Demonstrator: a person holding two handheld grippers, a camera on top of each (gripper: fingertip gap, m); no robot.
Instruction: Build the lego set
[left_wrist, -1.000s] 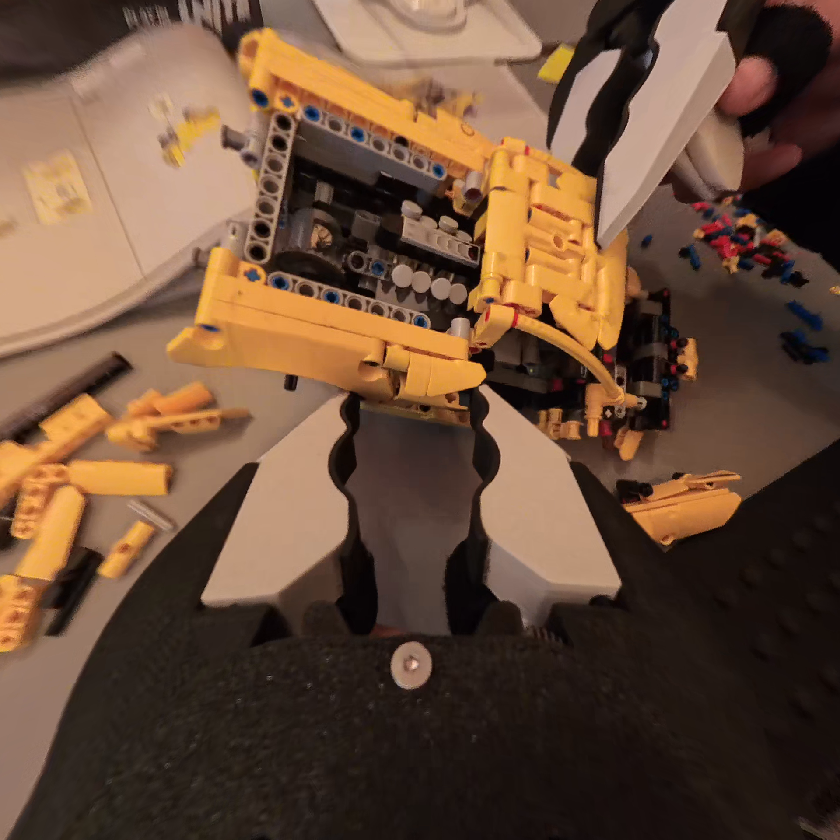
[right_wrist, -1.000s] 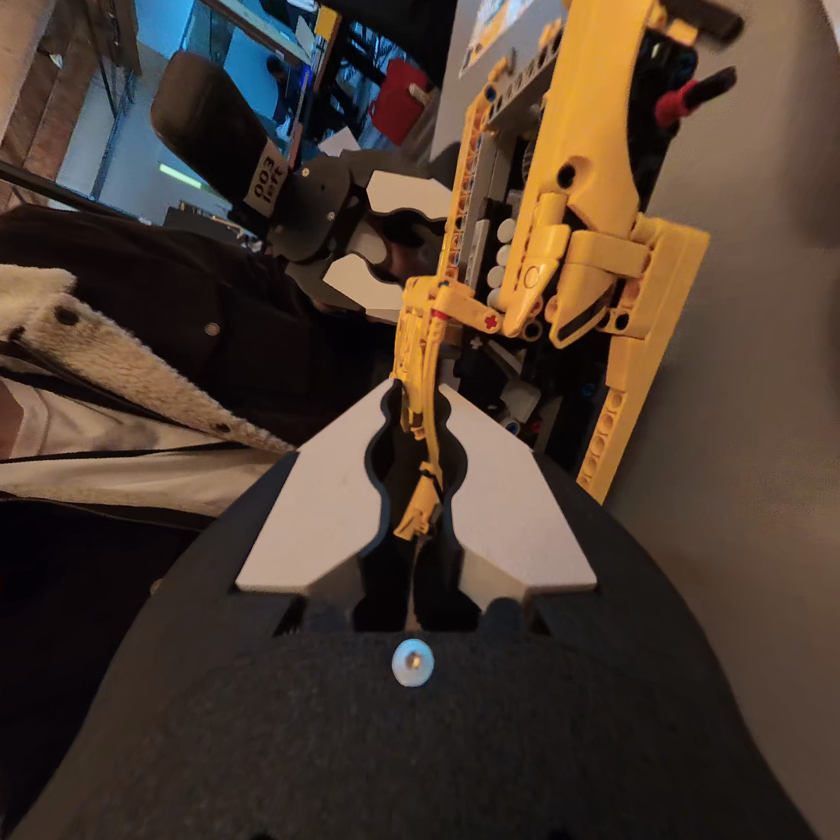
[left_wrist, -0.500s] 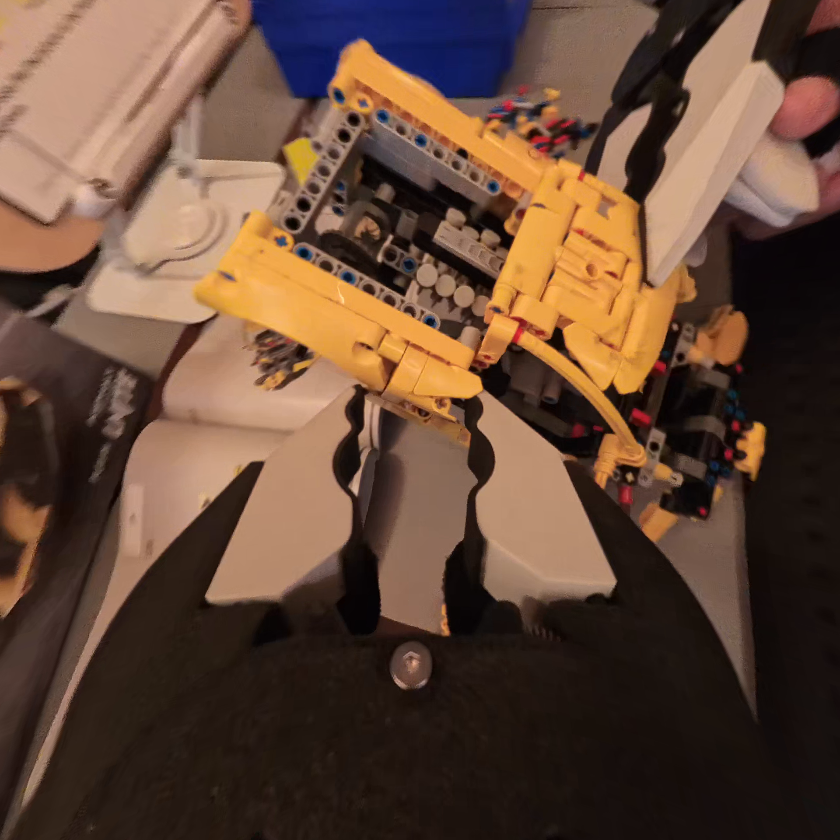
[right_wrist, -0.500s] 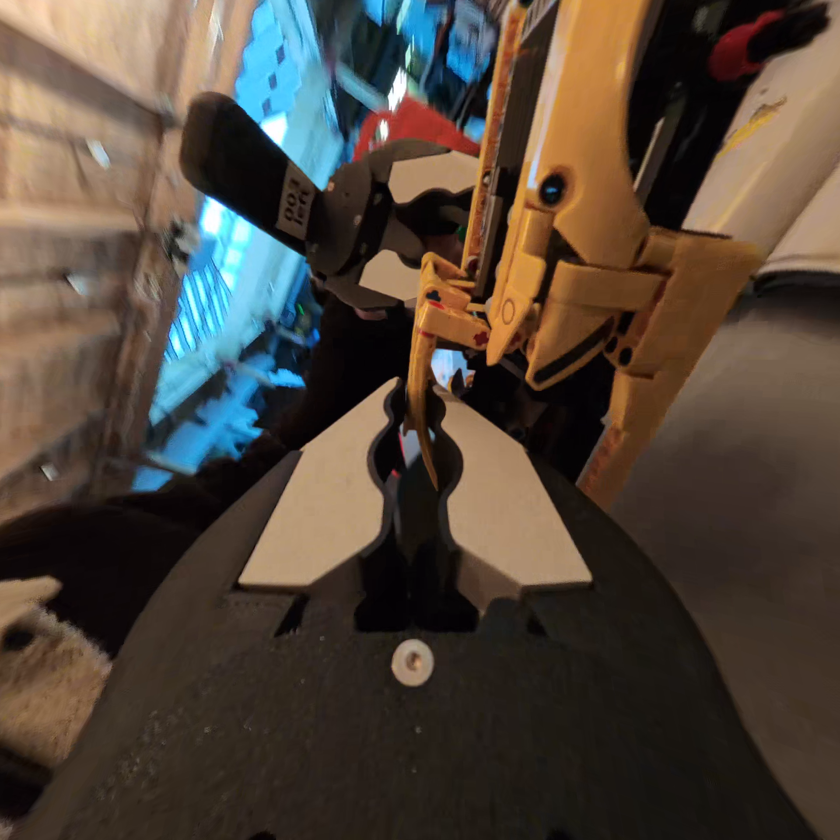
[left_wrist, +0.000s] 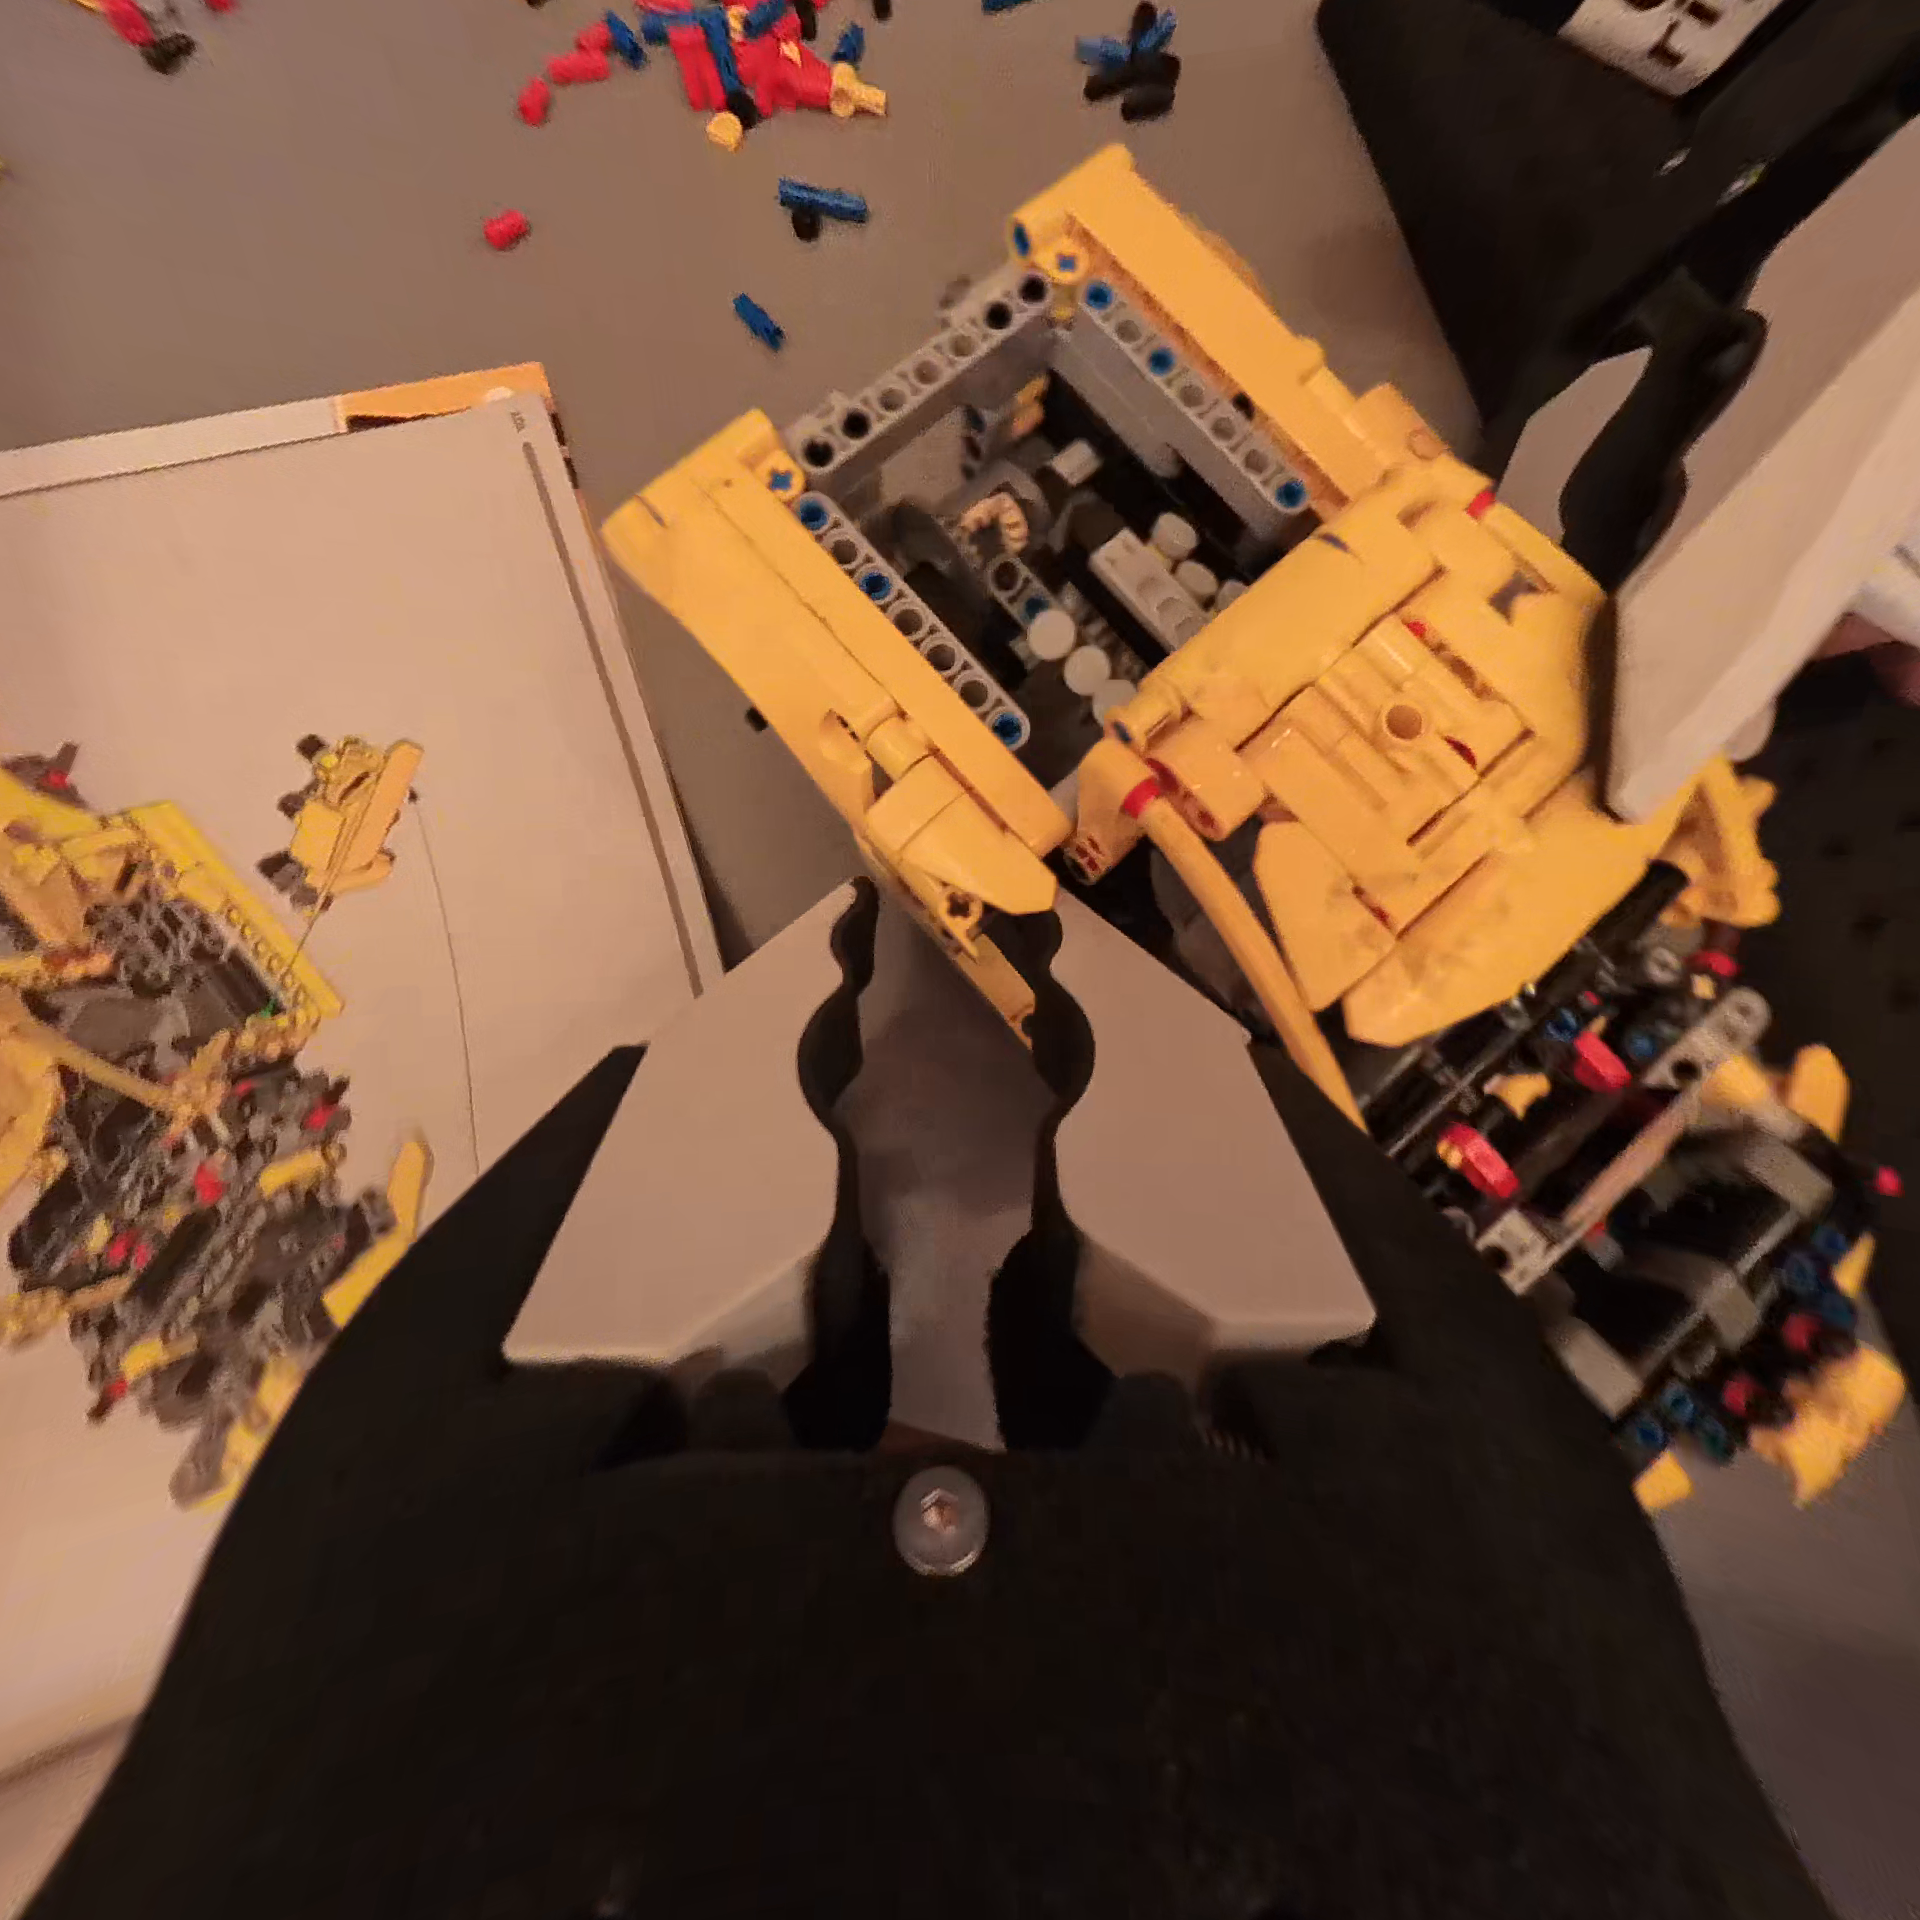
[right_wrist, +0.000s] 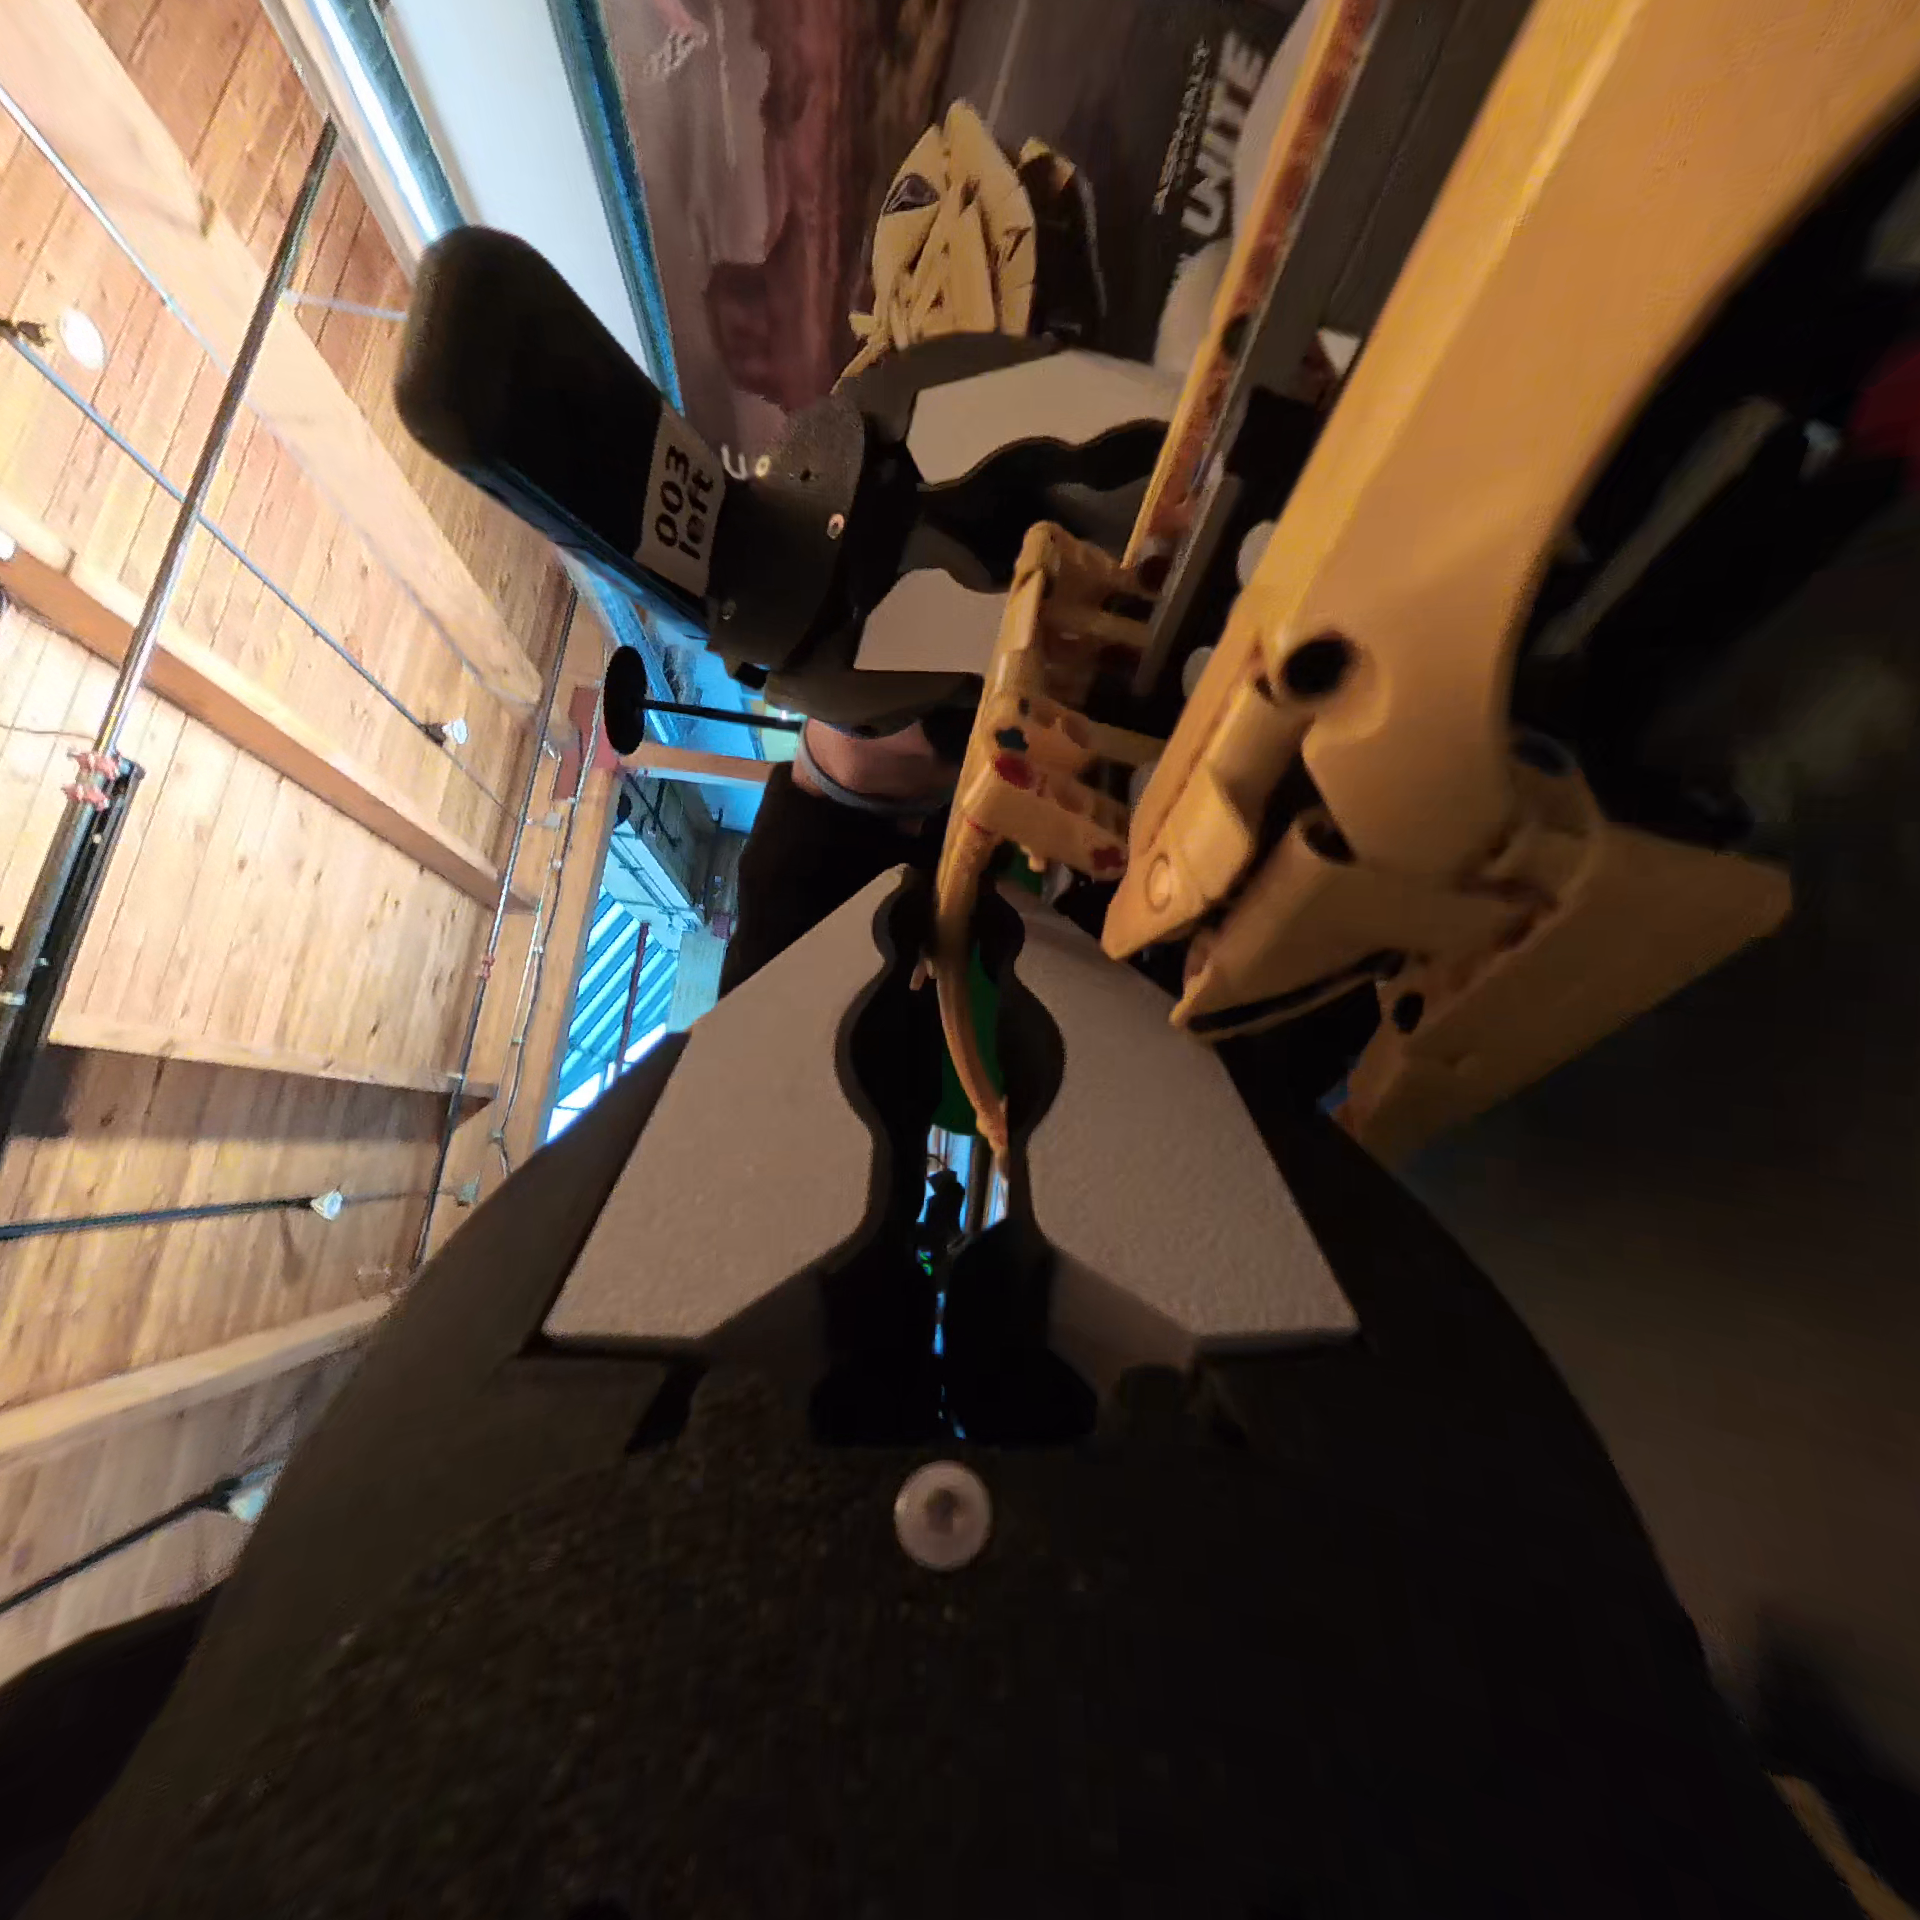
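Both grippers have swung the model round, so now the instruction booklet lies at left under it. Left gripper pinches the yellow model by its near edge, long axis running away up-right. Right gripper clamps the thin yellow hose, closer in.

Swung with both grippers from above the loose yellow pieces to above an open booklet, now left of the left jaws. Model turned clockwise, frame end pointing further right. Wooden ceiling now behind the right jaws.
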